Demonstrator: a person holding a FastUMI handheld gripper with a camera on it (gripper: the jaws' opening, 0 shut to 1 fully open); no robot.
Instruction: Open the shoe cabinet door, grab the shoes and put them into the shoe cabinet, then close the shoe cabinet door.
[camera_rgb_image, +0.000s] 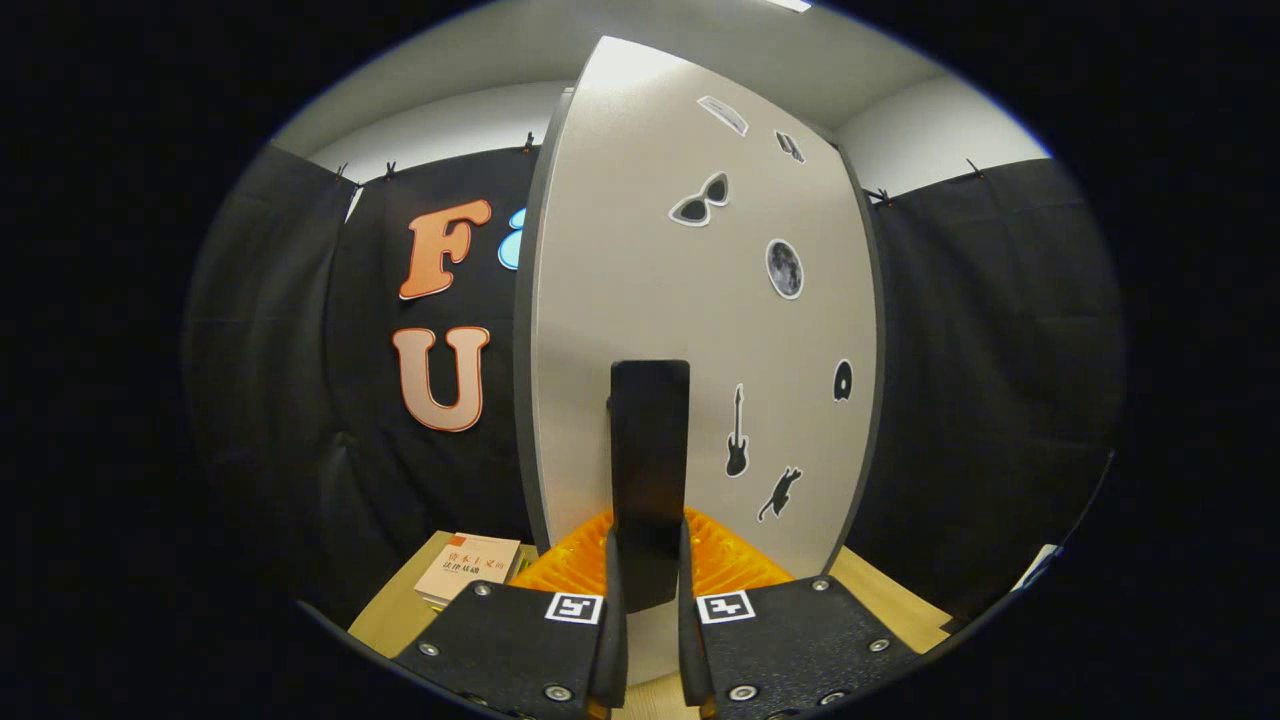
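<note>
The shoe cabinet door (620, 280) stands close in front of me, a tall pale grey panel with a dark edge and several small stickers on it. A black upright handle (650, 430) sticks out from its lower middle. My gripper (650, 565) is shut on the lower end of that handle, with one finger pressed against each side. The door panel hides whatever lies behind it.
A wooden surface (395, 615) runs under the gripper, with a small stack of books (468, 570) on it just left of the fingers. Black cloth walls (1000, 380) close the booth on both sides of the door.
</note>
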